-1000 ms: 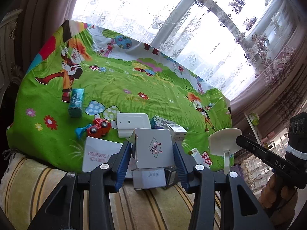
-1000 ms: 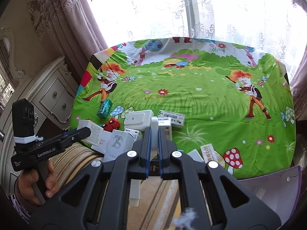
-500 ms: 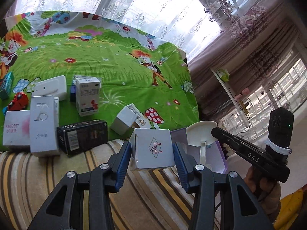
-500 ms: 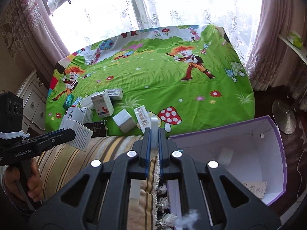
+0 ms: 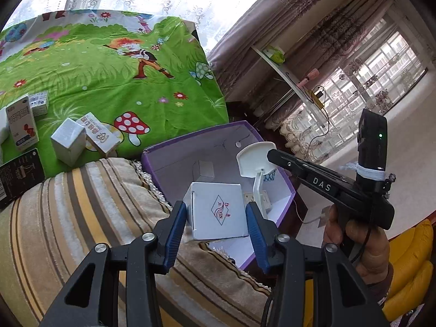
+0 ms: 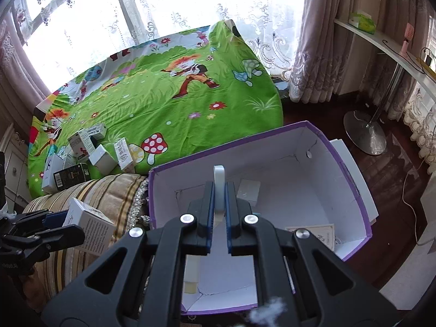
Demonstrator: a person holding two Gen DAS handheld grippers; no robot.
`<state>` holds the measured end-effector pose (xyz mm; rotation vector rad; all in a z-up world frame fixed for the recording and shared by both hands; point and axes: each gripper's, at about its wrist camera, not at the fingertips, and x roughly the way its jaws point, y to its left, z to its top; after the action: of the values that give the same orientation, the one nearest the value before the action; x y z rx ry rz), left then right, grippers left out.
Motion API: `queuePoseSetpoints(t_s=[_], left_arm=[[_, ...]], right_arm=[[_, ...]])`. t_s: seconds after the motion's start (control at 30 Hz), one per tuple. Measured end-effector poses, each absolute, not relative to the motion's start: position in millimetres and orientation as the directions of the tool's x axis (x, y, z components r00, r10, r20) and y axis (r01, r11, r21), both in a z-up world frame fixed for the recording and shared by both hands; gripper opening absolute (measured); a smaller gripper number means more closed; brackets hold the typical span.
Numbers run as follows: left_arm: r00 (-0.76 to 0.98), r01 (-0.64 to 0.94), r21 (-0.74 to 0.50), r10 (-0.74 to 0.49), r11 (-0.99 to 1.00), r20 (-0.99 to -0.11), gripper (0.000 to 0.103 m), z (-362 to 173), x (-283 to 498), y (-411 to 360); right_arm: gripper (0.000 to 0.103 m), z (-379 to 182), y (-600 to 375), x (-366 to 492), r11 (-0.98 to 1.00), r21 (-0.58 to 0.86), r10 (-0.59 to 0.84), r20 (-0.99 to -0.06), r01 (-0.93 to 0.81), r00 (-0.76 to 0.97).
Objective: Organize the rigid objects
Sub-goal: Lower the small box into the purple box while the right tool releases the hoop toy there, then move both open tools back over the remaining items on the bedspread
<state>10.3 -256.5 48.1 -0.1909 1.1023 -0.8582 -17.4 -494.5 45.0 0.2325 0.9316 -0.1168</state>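
Both tools loaded over purple box [image 6: 351,188]
L tool [image 5: 216,222] pinched white carton [image 5: 218,214] at box's near-left rim; R tool [image 6: 218,212] pressed tight on white plastic piece [image 6: 218,175], inside box opening. Other cartons [image 6: 100,158] lay far-left on bed.

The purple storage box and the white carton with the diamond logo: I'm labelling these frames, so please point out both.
purple storage box [image 6: 351,188], right wrist view, on its right inner wall.
white carton with the diamond logo [image 5: 218,212], left wrist view, on its printed front face.

black box [image 5: 19,175] cut by the left edge; print on small cartons [image 6: 84,141] too small to read
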Motion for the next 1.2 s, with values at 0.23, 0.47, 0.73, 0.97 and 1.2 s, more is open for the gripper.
queuePoseSetpoints(t_s=[0.23,0.47,0.73,0.97,1.2], left_arm=[[0.116,0.548,-0.531,-0.687,0.647,-0.717,0.046,42,1,-281],[0.077,0.573,-0.538,-0.695,0.618,-0.715,0.067,40,-4,-290],[0.103,0.567,-0.543,-0.707,0.62,-0.7,0.067,44,0,-276],[0.167,0.548,-0.541,-0.717,0.638,-0.677,0.067,56,7,-241],[0.263,0.458,-0.55,-0.697,0.699,-0.667,0.067,60,26,-179]], right_arm=[[0.01,44,-518,-30,0.955,0.129,-0.054,-0.809,0.267,0.586],[0.028,39,-532,-32,0.937,0.15,-0.06,-0.822,0.317,0.566],[0.064,46,-506,-25,0.956,0.149,-0.032,-0.803,0.253,0.595],[0.064,47,-469,-12,0.975,0.155,0.033,-0.805,0.156,0.593],[0.064,50,-429,0,0.986,0.154,0.088,-0.805,0.062,0.586]])
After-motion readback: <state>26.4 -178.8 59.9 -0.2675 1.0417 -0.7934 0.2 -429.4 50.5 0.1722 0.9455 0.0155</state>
